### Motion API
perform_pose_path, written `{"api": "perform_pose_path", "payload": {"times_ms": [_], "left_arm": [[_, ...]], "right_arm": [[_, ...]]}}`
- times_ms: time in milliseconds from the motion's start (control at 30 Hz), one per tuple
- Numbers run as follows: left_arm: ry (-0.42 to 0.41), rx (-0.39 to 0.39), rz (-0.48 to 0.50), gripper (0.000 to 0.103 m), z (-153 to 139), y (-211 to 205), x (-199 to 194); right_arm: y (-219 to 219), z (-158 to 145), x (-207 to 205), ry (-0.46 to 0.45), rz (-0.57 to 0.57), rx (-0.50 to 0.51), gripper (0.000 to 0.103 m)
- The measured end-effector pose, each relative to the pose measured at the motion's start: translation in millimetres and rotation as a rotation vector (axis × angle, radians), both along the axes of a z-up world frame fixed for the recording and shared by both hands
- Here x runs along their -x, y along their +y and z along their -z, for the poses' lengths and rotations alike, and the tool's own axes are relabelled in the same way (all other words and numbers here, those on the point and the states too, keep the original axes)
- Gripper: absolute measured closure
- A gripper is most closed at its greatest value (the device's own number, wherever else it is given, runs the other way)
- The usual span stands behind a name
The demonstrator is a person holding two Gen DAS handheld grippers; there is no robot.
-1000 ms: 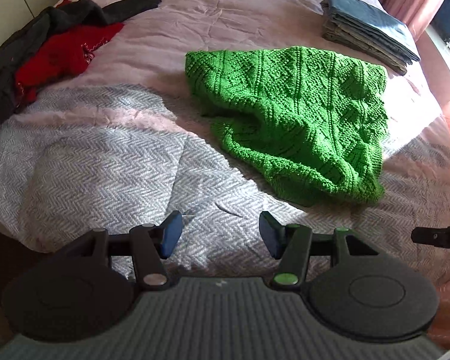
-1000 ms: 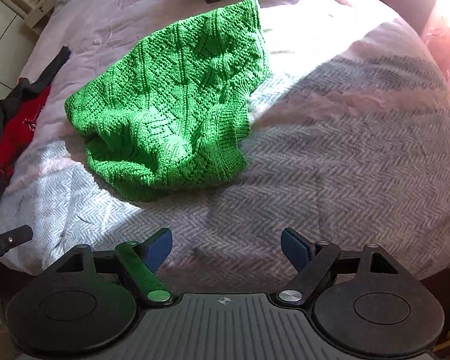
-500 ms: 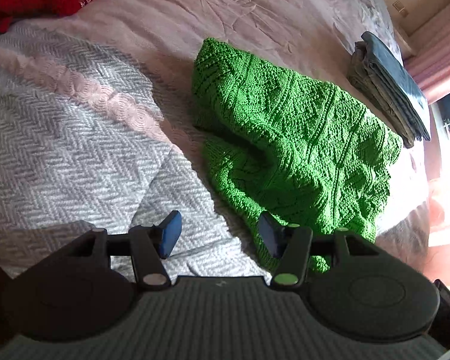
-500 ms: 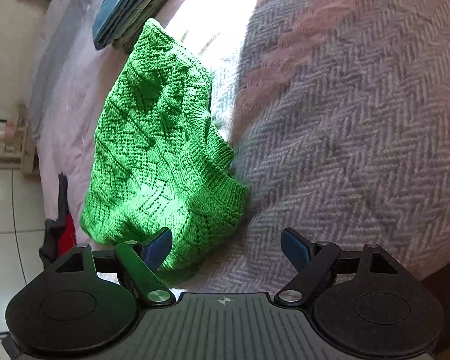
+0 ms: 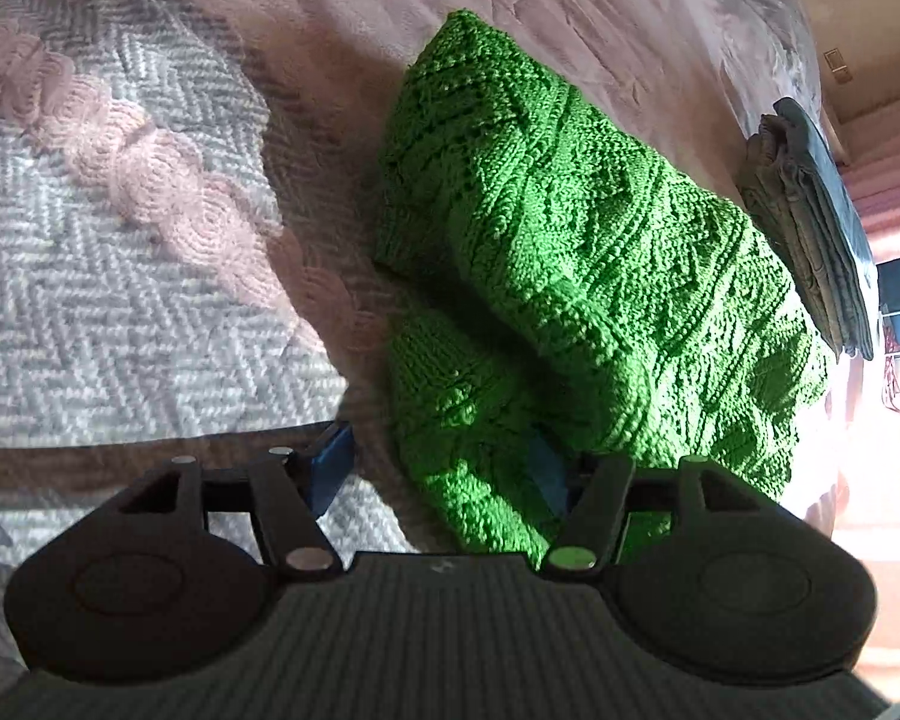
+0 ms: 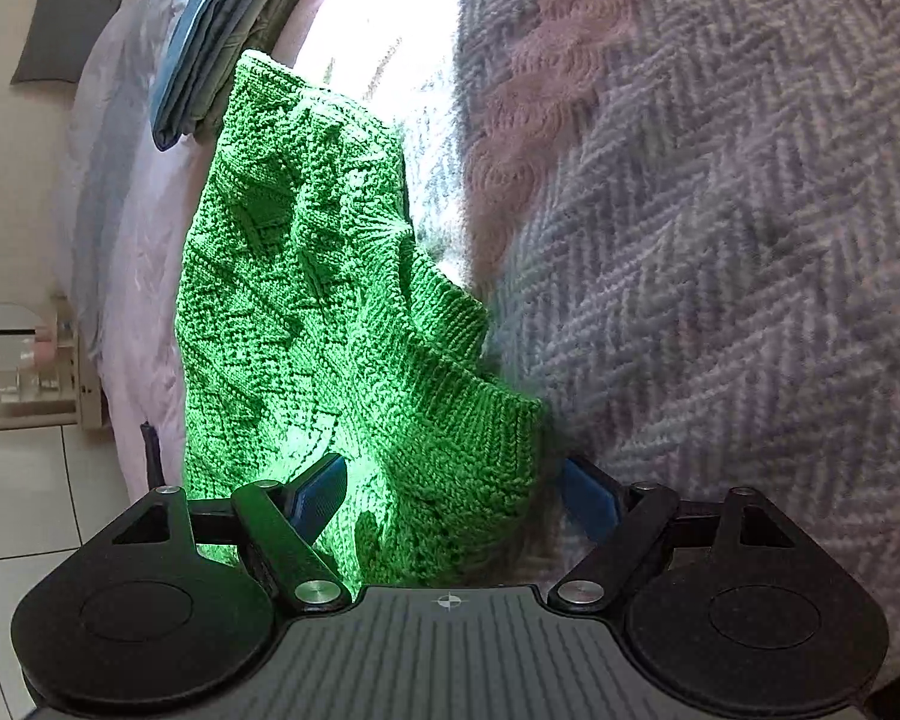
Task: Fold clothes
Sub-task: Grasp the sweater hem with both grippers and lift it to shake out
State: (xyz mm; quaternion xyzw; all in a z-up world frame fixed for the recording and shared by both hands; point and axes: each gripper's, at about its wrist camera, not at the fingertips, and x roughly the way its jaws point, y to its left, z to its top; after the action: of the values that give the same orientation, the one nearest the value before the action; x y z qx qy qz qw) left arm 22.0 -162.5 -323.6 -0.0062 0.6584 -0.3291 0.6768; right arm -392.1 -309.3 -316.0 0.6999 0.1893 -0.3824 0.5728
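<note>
Moved: both tools have come down close to the green sweater (image 5: 576, 276); 1 second ago they were well back from it.
Left tool (image 5: 441, 471): wide open, with the near edge of the sweater between its 2 fingers, not squeezed yet.
Right tool (image 6: 453, 495): wide open too, with the ribbed hem (image 6: 474, 414) of the sweater between its fingers.
Sweater: lies bunched on the bed (image 5: 120, 300), ahead of both tools.
Could go wrong: I think a pinch could catch only 1 loose layer, or grab the grey blanket (image 6: 720, 240) under it too, because the knit is thick and lumpy.
Edges: the folded pile (image 5: 822, 228) sits just past the far side of the sweater, so a big swing could bump it.
Open room: lots of bare blanket to the left of the left tool and to the right of the right tool.
</note>
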Motion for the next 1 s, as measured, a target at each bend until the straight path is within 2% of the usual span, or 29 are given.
{"api": "perform_pose_path", "payload": {"times_ms": [33, 67, 100, 133, 167, 200, 267, 367, 667, 833, 1000], "left_arm": [[0.002, 0.005, 0.005, 0.047, 4, -4, 0], [-0.006, 0.008, 0.023, 0.049, 5, -8, 1], [-0.014, 0.010, 0.040, 0.063, 5, -12, 2], [-0.022, 0.013, 0.057, 0.081, 6, -16, 3], [-0.028, 0.020, 0.072, 0.088, 5, -19, 5], [-0.031, 0.038, 0.078, 0.097, 0, -18, 5], [-0.054, 0.080, 0.083, 0.097, -15, -13, 8], [-0.157, 0.147, 0.109, 0.098, -54, -1, 15], [-0.536, 0.559, 0.071, 0.098, -233, 49, 29], [-0.663, 0.733, 0.022, 0.099, -313, 72, 49], [-0.779, 0.906, 0.025, 0.099, -381, 111, 82]], "right_arm": [[-1, 3, -3, -0.006, 0.001, 0.010, 0.028], [-3, 5, -6, -0.007, -0.002, 0.013, 0.050], [-6, 8, -10, -0.001, -0.004, 0.006, 0.057], [-9, 11, -12, -0.009, -0.003, 0.000, 0.073], [-11, 11, -12, -0.029, -0.005, 0.003, 0.084], [-13, 8, -13, -0.036, -0.011, 0.012, 0.086], [-16, -9, -13, -0.052, -0.043, 0.066, 0.089], [-23, -42, -12, -0.107, -0.076, 0.135, 0.090], [-34, -208, -35, -0.250, -0.313, 0.561, 0.091], [-19, -295, -42, -0.323, -0.424, 0.776, 0.091], [4, -363, -26, -0.365, -0.483, 0.915, 0.091]]}}
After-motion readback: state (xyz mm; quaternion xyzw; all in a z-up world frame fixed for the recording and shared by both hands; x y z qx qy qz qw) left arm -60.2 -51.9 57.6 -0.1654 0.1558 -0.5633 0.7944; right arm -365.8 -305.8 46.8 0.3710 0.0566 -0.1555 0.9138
